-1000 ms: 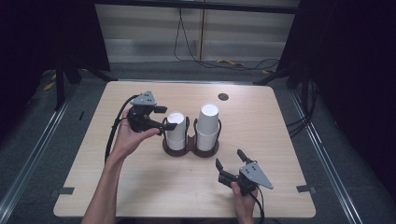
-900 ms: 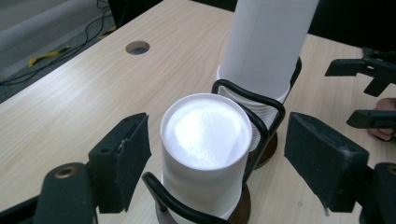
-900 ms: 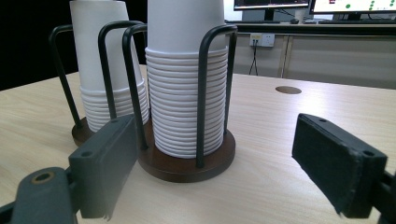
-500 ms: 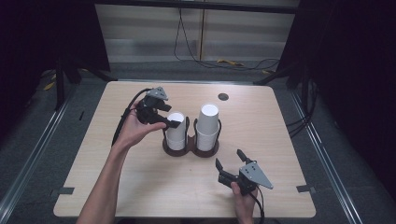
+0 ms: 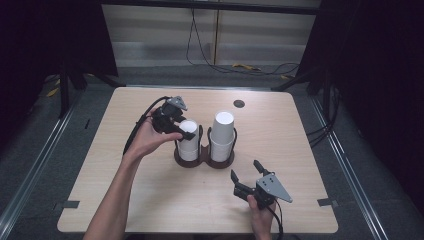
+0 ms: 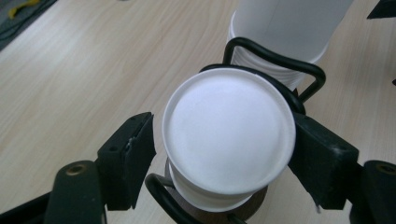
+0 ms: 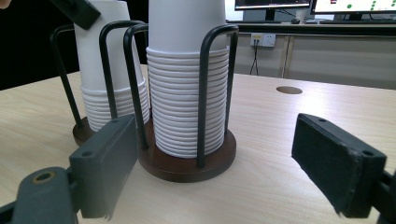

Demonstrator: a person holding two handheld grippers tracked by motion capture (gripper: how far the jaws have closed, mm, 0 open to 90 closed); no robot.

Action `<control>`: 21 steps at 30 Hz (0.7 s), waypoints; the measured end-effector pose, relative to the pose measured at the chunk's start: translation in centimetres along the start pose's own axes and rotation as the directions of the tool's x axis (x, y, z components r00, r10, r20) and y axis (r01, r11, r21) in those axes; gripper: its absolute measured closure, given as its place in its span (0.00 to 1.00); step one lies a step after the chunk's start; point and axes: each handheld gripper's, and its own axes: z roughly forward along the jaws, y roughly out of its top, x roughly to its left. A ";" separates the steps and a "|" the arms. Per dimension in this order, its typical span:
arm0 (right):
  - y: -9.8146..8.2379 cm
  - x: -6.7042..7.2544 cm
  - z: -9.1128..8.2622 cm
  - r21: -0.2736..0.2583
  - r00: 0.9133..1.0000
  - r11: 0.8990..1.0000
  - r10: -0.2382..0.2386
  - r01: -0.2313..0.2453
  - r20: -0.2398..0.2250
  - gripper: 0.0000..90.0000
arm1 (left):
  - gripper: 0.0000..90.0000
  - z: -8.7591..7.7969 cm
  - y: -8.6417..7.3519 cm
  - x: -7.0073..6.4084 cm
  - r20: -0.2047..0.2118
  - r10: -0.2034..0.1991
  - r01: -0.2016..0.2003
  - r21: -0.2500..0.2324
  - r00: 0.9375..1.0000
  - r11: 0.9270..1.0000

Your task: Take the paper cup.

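Left stack of cups (image 5: 188,142) stands upside down in the left ring of the twin wire holder (image 5: 204,159), just left of frame centre in the high view, with the right stack of cups (image 5: 222,135) touching distance beside it in the other ring. In the left gripper view the flat white bottom of the top cup (image 6: 229,133) occupies the centre of the frame. Since a second ago the left gripper (image 5: 179,127) has travelled rightward across the table from the upper left and now straddles that top cup; its jaws have just been closing, with the cup between them. The right-hand pad appears to touch the cup's edge, while a narrow gap remains at the left-hand pad, so the jaws stand at middling width and the cup is not yet pinched. Judged from this, the step in hand is seizing the top cup to lift it off the stack.

The right gripper (image 5: 248,176) rests low in the lower right of the high view, jaws wide and holding nothing, unmoved over the same second, facing the holder.

Open room: the table (image 5: 310,150) is bare on all sides of the holder; its edges lie well apart from both grippers. The wire uprights (image 7: 203,93) rise beside the stacks, so a straight upward lift looks the cleanest path.
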 end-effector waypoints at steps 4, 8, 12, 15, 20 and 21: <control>0.0 0.0 0.0 0.000 1.000 1.000 0.000 0.000 0.001 0.16 | 0.29 0.8 0.1 -0.1 -0.007 -0.003 0.003 0.024 1.000 1.000; 0.0 0.0 0.0 0.000 1.000 1.000 0.001 -0.001 -0.002 0.16 | 0.30 0.9 0.1 -0.1 0.005 -0.006 0.006 0.032 1.000 0.999; 0.0 0.0 0.0 0.001 1.000 1.000 0.000 0.000 -0.001 0.16 | 0.33 1.2 0.1 -0.3 0.004 -0.001 0.001 0.043 1.000 0.999; 0.0 0.0 0.0 0.001 1.000 1.000 0.000 0.000 -0.001 0.16 | 0.32 1.3 0.1 -0.3 0.005 -0.005 0.004 0.046 1.000 0.999; 0.0 0.0 0.0 0.003 1.000 1.000 0.003 -0.003 -0.002 0.16 | 0.33 1.2 0.2 -0.2 0.005 0.003 -0.003 0.061 1.000 0.998; 0.0 0.0 0.0 0.003 1.000 1.000 0.001 -0.001 0.000 0.16 | 0.33 1.2 0.2 -0.2 0.005 0.000 -0.001 0.060 1.000 0.998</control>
